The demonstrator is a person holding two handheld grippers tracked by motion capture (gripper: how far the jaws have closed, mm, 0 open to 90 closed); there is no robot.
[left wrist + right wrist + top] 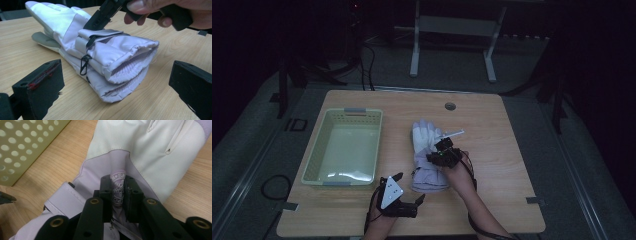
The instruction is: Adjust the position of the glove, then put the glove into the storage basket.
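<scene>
A pair of lavender and white winter gloves (424, 145) lies stacked at the middle of the wooden table (502, 130), fingers pointing away. My right gripper (118, 190) comes down onto the top glove (150, 150) and is shut on a pinched fold of its lavender fabric, which carries a printed badge. In the high view the right gripper (441, 156) sits over the gloves' middle. My left gripper (115, 83) stands open just short of the cuffs (130, 67), one jaw to each side, touching nothing. It rests near the table's front edge (409, 187). The right gripper (100, 18) also presses on the top glove from above.
A pale green perforated basket (344, 111) stands empty at the left of the table; its wall (22, 142) lies close beside the gloves. A round cable hole (450, 106) sits near the far edge. Bare wood lies to the right of the gloves.
</scene>
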